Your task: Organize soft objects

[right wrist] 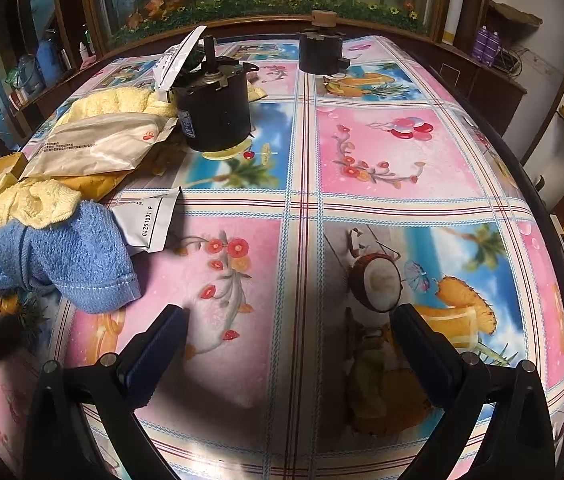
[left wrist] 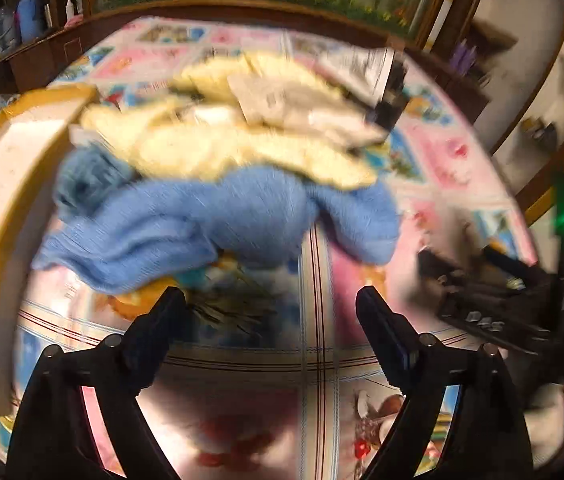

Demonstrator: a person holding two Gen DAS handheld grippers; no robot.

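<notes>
A table under a glossy patchwork oilcloth (right wrist: 361,208) of pink flower squares and blue beach scenes, backed by a long painted panel of bamboo and autumn leaves. Along the left side of the table, a heap of soft things: a blue towel (right wrist: 70,256) nearest, a pale yellow towel (right wrist: 34,200) bunched on top of it, more yellow terry cloth (right wrist: 114,100) farther back, and crinkled plastic mailer bags (right wrist: 98,144) lying across the pile. Beside the heap, a black cylindrical motor (right wrist: 214,112); well beyond it, a second dark cylinder (right wrist: 319,52). At the far left edge, a yellow-rimmed tray or box (left wrist: 6,184), purpose unclear.

Left gripper (left wrist: 270,312) with fingers spread wide, nothing between them, aimed straight at the blue towel (left wrist: 210,220), which sits just ahead of and slightly left of the tips; heavy motion blur in this view. Towel's long axis roughly crosswise to the fingers, left to right, hemmed end toward the right.

Right gripper (right wrist: 289,328) likewise with fingers wide apart and empty, hovering over bare oilcloth, the heap well off to its left.

Judgement: left gripper clearly the nearer one, so likely a forward reach to pinch the blue towel's near fold. Risk of dragging the yellow towel (left wrist: 242,148) along, draped as it is over the blue.
</notes>
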